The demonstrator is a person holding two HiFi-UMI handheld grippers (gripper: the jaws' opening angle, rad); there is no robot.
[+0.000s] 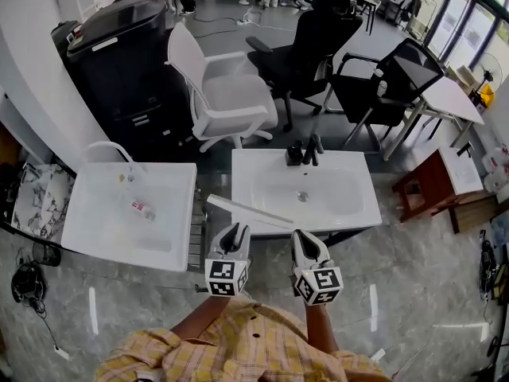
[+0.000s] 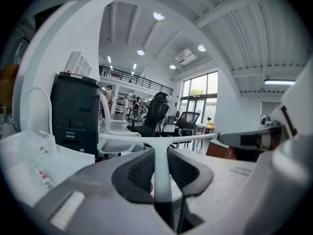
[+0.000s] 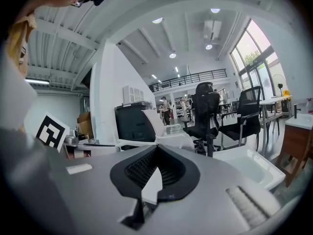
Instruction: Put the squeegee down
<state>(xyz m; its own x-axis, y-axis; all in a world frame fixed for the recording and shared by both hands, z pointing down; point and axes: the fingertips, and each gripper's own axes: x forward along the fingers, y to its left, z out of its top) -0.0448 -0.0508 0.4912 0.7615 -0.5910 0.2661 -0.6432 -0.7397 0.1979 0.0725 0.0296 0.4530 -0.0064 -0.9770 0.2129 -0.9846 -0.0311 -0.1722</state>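
In the head view my left gripper (image 1: pixel 236 231) is shut on the handle of a white squeegee (image 1: pixel 250 212). Its long blade slants over the front left corner of the white sink (image 1: pixel 246 173). The left gripper view shows the handle (image 2: pixel 161 175) pinched between the black pads of the left gripper (image 2: pixel 160 153), with the blade lying crosswise just past the tips. Beside it, my right gripper (image 1: pixel 306 237) hovers at the sink's front edge. In the right gripper view the tips of the right gripper (image 3: pixel 157 150) meet and hold nothing.
A black faucet (image 1: pixel 306 151) stands at the sink's back edge. A second white basin (image 1: pixel 171 213) to the left holds a small tube (image 1: pixel 141 208). Behind stand a black cabinet (image 1: pixel 119 62), a white chair (image 1: pixel 227 94) and black chairs (image 1: pixel 310 46).
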